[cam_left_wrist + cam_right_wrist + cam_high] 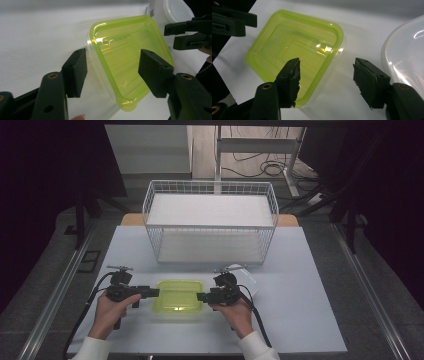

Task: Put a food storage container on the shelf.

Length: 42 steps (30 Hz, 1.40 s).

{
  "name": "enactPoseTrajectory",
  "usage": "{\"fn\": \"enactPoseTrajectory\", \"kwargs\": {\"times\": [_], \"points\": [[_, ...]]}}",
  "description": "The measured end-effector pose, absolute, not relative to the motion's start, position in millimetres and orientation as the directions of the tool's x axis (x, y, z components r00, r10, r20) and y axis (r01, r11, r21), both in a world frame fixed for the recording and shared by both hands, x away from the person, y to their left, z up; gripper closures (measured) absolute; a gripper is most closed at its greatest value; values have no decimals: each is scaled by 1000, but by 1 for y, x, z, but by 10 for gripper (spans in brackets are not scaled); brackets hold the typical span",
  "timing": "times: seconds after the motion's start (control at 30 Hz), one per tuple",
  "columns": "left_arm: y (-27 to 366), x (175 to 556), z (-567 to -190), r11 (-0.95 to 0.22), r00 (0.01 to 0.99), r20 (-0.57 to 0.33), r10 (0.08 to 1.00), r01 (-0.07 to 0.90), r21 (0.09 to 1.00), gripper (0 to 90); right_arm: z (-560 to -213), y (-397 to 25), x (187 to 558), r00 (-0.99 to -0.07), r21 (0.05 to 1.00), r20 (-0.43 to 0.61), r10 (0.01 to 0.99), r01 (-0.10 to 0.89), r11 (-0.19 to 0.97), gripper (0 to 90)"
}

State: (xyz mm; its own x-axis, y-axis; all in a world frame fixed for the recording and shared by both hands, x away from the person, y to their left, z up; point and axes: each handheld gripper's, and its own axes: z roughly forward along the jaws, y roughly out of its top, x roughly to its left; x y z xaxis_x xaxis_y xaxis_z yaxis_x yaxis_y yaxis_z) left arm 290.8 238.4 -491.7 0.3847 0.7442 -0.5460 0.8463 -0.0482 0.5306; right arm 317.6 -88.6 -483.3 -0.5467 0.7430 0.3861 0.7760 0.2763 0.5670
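Two grippers flank a green-lidded box (178, 296) near the front edge of a pale table (300, 285), the left gripper (153, 292) and right gripper (202, 296) each just beside one end of it. Behind stands a white wire basket (210, 220); past the table lie dark floor and cables (270, 167). The left gripper view shows its jaws wide apart, holding nothing, around the lid's corner. The right gripper view shows its jaws likewise spread and empty, plus a clear container (407, 57) beside the box.

High view overhead; gripper views close (share green lid (130, 60)).
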Motion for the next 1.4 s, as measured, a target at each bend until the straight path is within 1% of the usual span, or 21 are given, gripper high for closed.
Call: {"fn": "enactPoseTrajectory", "kwargs": {"times": [0.17,0.27,0.33,0.53,0.83,0.97,1.03,1.1,1.2,1.23,1.27,1.4], "points": [[238,292,-495,-43,377,-551,745,851,524,449,-486,-87,320,-533,569,394,748,781,257,430],[242,294,-504,-19,352,-583,732,866,500,461,-487,-87,321,-529,562,403,747,787,255,440],[243,294,-507,-21,339,-573,746,872,489,476,-488,-87,322,-527,556,406,746,791,255,456],[239,294,-509,-35,350,-597,722,880,474,531,-487,-84,320,-537,569,374,756,777,271,490],[236,294,-512,-47,355,-605,712,884,465,574,-489,-81,319,-537,543,396,745,791,282,531],[236,294,-514,-47,354,-614,706,888,458,623,-492,-78,320,-532,526,403,745,801,288,555],[238,295,-516,-37,349,-634,691,892,450,639,-493,-76,320,-527,520,402,749,805,287,562],[240,295,-518,-23,339,-651,680,897,442,675,-494,-75,319,-530,522,391,752,801,293,588],[243,294,-516,-8,333,-664,670,897,442,729,-493,-74,318,-530,523,401,747,802,288,633],[244,293,-515,6,335,-670,662,892,451,760,-491,-73,316,-531,523,425,733,805,280,676],[244,293,-515,6,335,-670,662,892,451,773,-491,-73,316,-531,523,425,733,805,280,676],[245,290,-512,2,350,-669,655,885,466,788,-485,-76,312,-546,558,409,731,784,272,742]]}}
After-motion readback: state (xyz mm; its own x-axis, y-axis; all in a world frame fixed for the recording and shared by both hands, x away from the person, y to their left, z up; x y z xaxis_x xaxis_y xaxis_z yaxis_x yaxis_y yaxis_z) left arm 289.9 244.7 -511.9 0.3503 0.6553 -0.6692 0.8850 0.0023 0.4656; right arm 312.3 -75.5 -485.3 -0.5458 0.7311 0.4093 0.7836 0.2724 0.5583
